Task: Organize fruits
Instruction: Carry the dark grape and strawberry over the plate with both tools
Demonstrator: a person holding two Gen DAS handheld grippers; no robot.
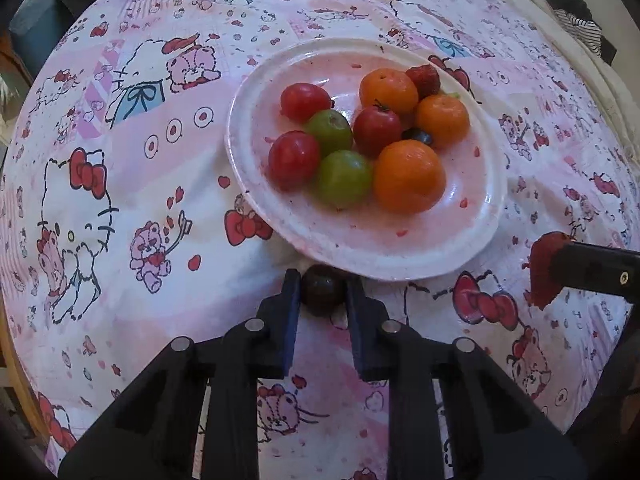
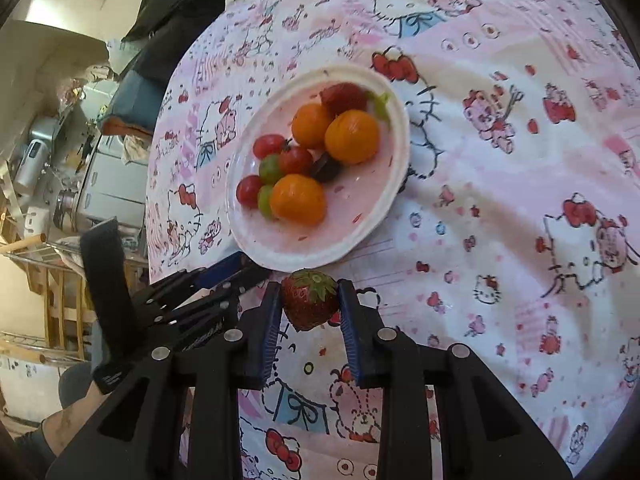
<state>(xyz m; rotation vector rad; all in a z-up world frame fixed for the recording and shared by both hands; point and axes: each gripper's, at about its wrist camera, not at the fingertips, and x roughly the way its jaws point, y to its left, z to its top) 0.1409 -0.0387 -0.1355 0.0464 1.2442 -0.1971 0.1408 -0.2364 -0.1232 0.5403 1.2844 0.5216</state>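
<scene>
A white plate [image 1: 400, 252] holds three oranges, red and green small fruits, a strawberry [image 1: 424, 79] and a dark grape [image 1: 418, 135]. My left gripper [image 1: 323, 290] is shut on a dark grape [image 1: 322, 289] just before the plate's near rim. My right gripper [image 2: 309, 300] is shut on a red strawberry [image 2: 309, 298] with green leaves, just before the plate [image 2: 360, 236] rim. In the left wrist view the right gripper's finger and the strawberry [image 1: 546, 268] show at the right edge. The left gripper shows at the left in the right wrist view [image 2: 180, 300].
The table carries a pink cartoon-print cloth [image 1: 120, 200]. Dark bags and clothing [image 2: 180, 4] lie at the far table edge. Shelves and kitchen clutter [image 2: 52, 168] stand beyond the table's side.
</scene>
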